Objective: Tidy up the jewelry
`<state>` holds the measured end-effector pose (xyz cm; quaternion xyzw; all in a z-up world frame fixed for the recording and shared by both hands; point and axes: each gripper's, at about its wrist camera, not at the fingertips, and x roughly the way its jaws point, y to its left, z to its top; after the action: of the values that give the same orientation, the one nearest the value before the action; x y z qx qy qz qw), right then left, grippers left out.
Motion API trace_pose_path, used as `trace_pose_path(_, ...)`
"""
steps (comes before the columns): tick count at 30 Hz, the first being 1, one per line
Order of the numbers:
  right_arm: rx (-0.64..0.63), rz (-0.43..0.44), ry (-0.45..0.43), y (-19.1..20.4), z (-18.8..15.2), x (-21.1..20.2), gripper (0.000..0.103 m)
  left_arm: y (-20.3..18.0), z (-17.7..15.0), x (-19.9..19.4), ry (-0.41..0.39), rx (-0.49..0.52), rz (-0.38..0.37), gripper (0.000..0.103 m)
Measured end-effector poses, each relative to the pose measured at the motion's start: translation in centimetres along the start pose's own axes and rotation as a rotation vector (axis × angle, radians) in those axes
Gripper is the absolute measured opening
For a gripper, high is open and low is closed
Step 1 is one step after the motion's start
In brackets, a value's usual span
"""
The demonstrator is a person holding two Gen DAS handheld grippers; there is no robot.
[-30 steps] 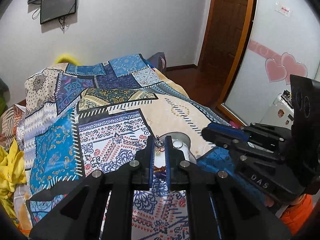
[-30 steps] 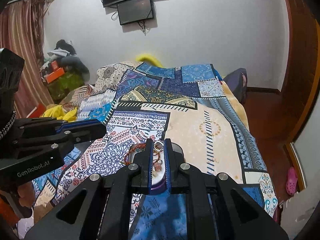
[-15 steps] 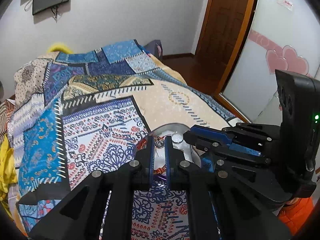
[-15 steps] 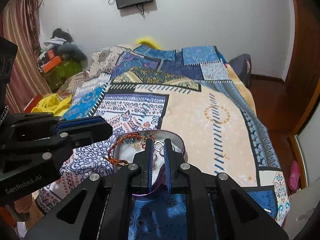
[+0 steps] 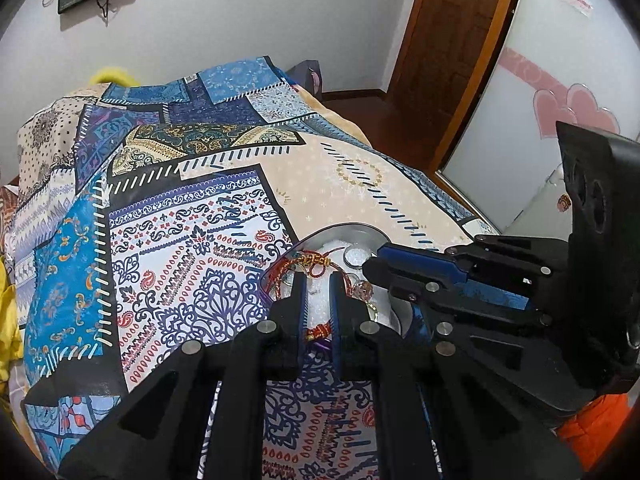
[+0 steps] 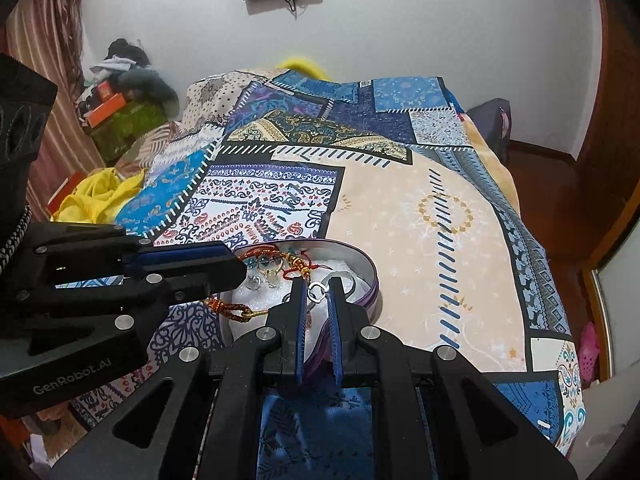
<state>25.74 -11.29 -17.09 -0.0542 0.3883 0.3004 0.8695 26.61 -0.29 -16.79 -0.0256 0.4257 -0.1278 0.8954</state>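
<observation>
A round metal tin (image 6: 366,270) lined with white foam sits on the patterned quilt; it also shows in the left wrist view (image 5: 352,230). It holds a red-and-gold braided cord bracelet (image 6: 298,266), several rings (image 6: 264,270) and a small charm (image 5: 362,290). My right gripper (image 6: 318,286) is over the tin, its jaws slightly apart with a small silver ring (image 6: 317,292) between the tips. My left gripper (image 5: 318,280) is over the tin with jaws slightly apart and nothing between the tips. Each gripper's body shows in the other's view.
The quilt (image 6: 420,216) covers a bed that drops off to the right toward a wooden floor and door (image 5: 452,40). Yellow cloth (image 6: 96,196) and cluttered boxes (image 6: 116,112) lie at the bed's left side. A mirrored panel with pink hearts (image 5: 568,116) stands to the right.
Both grippers have lowered toward the tin. The left gripper's jaws have parted and the charm it held now lies in the tin. The right gripper's jaws have widened a little.
</observation>
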Motion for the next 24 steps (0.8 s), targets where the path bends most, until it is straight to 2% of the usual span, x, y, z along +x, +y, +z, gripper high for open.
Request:
trace_pose_path(4, -0.004, -0.003, 0.016, 0.1, 0.1, 0.0, 0.010, -0.2, 0.0, -0.7, -0.009, 0.004, 0.006, 0.008)
trace_pose_path(7, 0.002, -0.007, 0.017, 0.1, 0.2, -0.5, 0.016, -0.2, 0.1, -1.8, -0.027, 0.002, 0.009, 0.010)
trace_pose_path(9, 0.007, -0.009, 0.004, 0.1, 0.4, -1.2, 0.020, -0.3, 0.2, -2.7, -0.044, 0.004, 0.015, 0.014)
trace_pose_path(13, 0.011, -0.019, -0.037, 0.3, 0.8, -3.1, 0.021, -0.4, 0.1, -5.2, -0.099, 0.002, 0.035, 0.029)
trace_pose_path(19, 0.022, -0.039, -0.167, 1.1, 1.8, -8.3, 0.021, -0.9, 0.0, -10.3, -0.210, -0.009, 0.059, 0.032)
trace_pose_path(24, 0.012, -0.052, -0.339, 2.7, 2.4, -14.6, 0.021, -2.0, 0.2, -15.6, -0.345, 0.002, 0.090, 0.037)
